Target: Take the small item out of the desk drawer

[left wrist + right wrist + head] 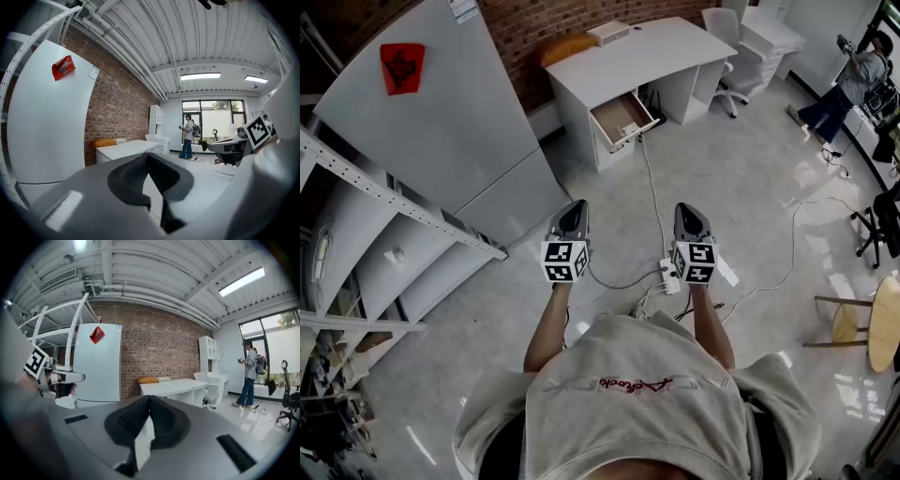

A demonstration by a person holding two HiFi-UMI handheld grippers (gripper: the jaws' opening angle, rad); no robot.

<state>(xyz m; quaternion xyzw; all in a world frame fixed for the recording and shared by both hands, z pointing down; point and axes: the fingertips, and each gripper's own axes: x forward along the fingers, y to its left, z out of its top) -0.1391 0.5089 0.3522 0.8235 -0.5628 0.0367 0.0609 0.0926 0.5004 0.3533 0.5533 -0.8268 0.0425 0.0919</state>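
A white desk [647,52] stands far ahead against the brick wall. Its drawer [622,120] is pulled open, and something small and pale lies inside, too small to make out. I hold both grippers side by side at chest height, well short of the desk and pointing towards it. My left gripper [574,208] is shut with nothing in it, its pads meeting at the tip [147,157]. My right gripper [687,210] is likewise shut and empty [149,399]. The desk [124,149] shows in both gripper views [173,386].
A tall white cabinet [441,112] with a red tag stands at the left, with metal shelving [356,244] beside it. A power strip [668,275] and cables lie on the floor ahead. An office chair [731,56], a person [853,80] and a stool [844,319] are at the right.
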